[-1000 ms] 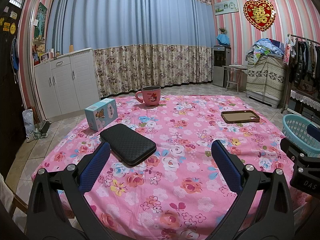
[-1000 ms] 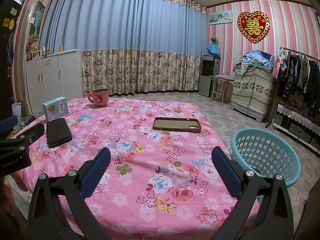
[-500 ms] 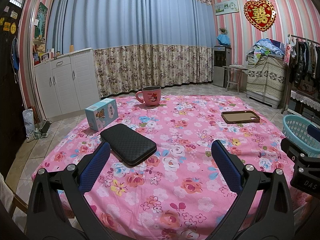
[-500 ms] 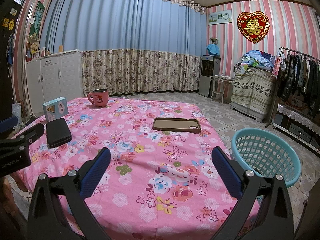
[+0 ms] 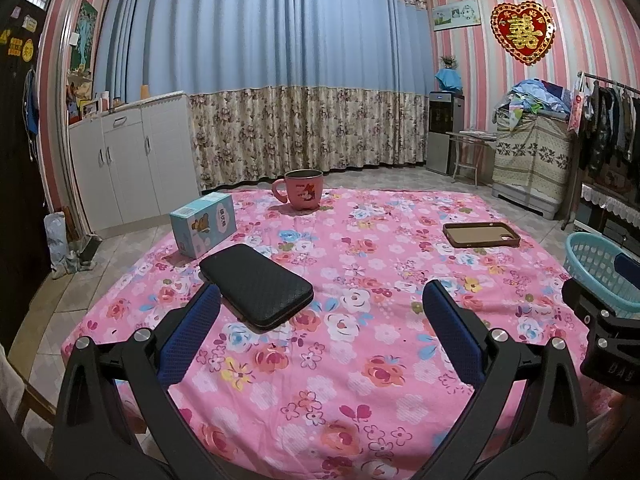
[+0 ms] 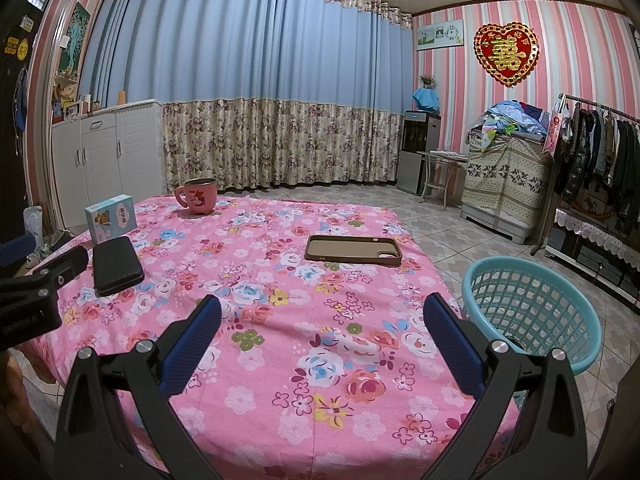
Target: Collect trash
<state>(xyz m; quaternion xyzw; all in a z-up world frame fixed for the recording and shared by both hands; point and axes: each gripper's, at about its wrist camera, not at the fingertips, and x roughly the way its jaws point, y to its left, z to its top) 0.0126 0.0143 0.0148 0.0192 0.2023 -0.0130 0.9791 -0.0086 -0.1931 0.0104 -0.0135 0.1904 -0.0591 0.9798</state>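
On the pink floral tablecloth [image 5: 360, 340] lie a black textured case [image 5: 256, 286], a light blue carton [image 5: 203, 224], a pink mug [image 5: 302, 194] and a brown phone case [image 5: 481, 234]. My left gripper [image 5: 320, 300] hovers open over the table's near edge, its left finger just in front of the black case. My right gripper [image 6: 322, 312] is open too, empty, above the cloth near the table's right side. The same black case [image 6: 116, 266], carton [image 6: 111, 220], mug [image 6: 199, 196] and phone case [image 6: 353, 250] show in the right wrist view. A teal basket [image 6: 532, 312] stands on the floor, right of the table.
White cabinets [image 5: 128, 160] line the left wall and long curtains [image 5: 280, 100] cover the back. A covered stack of cloth [image 6: 506, 180] and a clothes rack [image 6: 600, 160] stand at the right. Tiled floor [image 6: 440, 232] surrounds the table.
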